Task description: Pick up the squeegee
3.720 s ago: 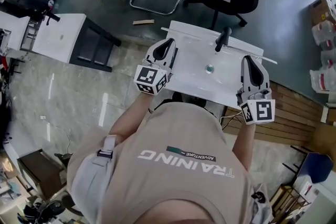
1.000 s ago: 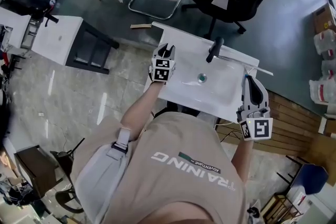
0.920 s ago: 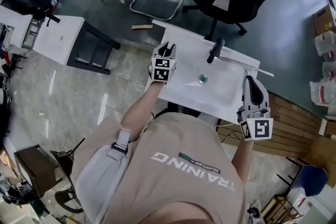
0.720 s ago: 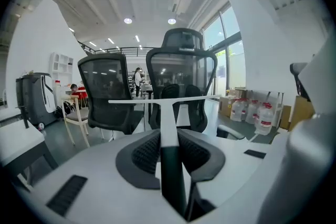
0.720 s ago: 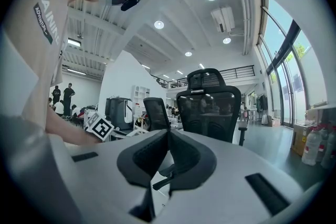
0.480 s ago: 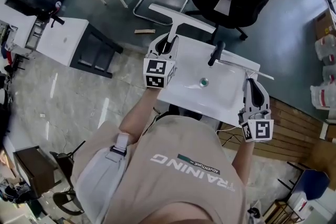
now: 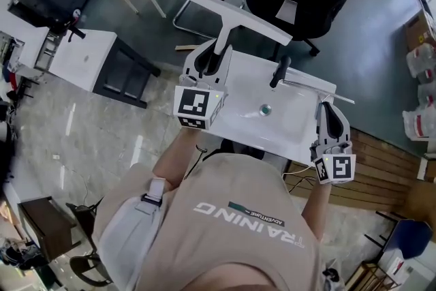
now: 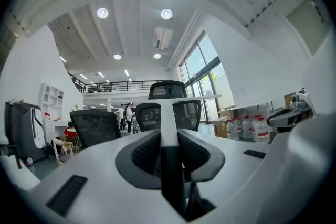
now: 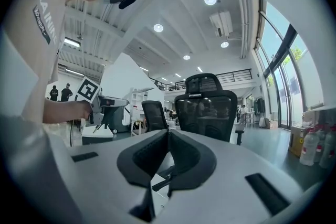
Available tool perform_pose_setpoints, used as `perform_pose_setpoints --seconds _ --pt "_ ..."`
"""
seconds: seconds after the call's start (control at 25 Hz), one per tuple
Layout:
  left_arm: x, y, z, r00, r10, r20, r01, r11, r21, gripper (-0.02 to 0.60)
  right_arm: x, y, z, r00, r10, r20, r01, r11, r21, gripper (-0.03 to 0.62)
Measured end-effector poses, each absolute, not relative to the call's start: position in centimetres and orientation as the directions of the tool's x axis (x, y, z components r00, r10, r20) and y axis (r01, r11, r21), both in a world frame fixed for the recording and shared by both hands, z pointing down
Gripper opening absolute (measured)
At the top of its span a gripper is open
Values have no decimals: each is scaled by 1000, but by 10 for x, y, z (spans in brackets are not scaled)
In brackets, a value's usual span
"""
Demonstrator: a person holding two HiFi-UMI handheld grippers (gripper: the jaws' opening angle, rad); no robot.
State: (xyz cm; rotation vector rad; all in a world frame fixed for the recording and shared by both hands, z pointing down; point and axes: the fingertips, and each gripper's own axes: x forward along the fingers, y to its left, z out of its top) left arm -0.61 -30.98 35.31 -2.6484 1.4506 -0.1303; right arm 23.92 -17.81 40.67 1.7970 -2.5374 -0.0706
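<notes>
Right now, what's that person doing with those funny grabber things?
A person stands at a white sink with a gripper in each hand. The left gripper is clamped on the handle of a white squeegee and holds it up in the air above the sink's left side. The right gripper is shut with nothing in it, by the sink's right edge.

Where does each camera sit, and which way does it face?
Head view: on the person's head, facing steeply down at the washbasin; shirt, left claw and right claw show.
Left gripper view: on the left claw, facing level toward office chairs; jaws clamp the squeegee.
Right gripper view: on the right claw, facing level toward office chairs; shirt and left hand show.
Shared: head and right gripper views both show the left claw.
</notes>
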Motion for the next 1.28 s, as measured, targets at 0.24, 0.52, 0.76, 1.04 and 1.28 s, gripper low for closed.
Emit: perform_pose_setpoints --seconds 0.24,0.52,0.76,1.04,1.28 --pt "-10 -307 349 541 -841 15 -831 -537 -142 94 235 -179 406 -339 -941 -4 -939 339 55 38" --pt "-12 -301 342 548 -837 0 -828 -542 -143 94 232 -176 407 -340 -941 -3 -939 339 57 38" --pt "-11 -301 338 558 -830 -13 -822 -550 -148 94 232 -178 407 -335 -942 -8 -941 334 59 38" --pt "-15 -295 332 564 -825 -25 -818 -555 -148 94 225 -179 387 -347 -937 -43 -937 344 63 38" --pt "-14 -298 334 565 -825 -24 -818 -556 -150 94 226 -189 377 -358 -932 -54 -933 354 61 38"
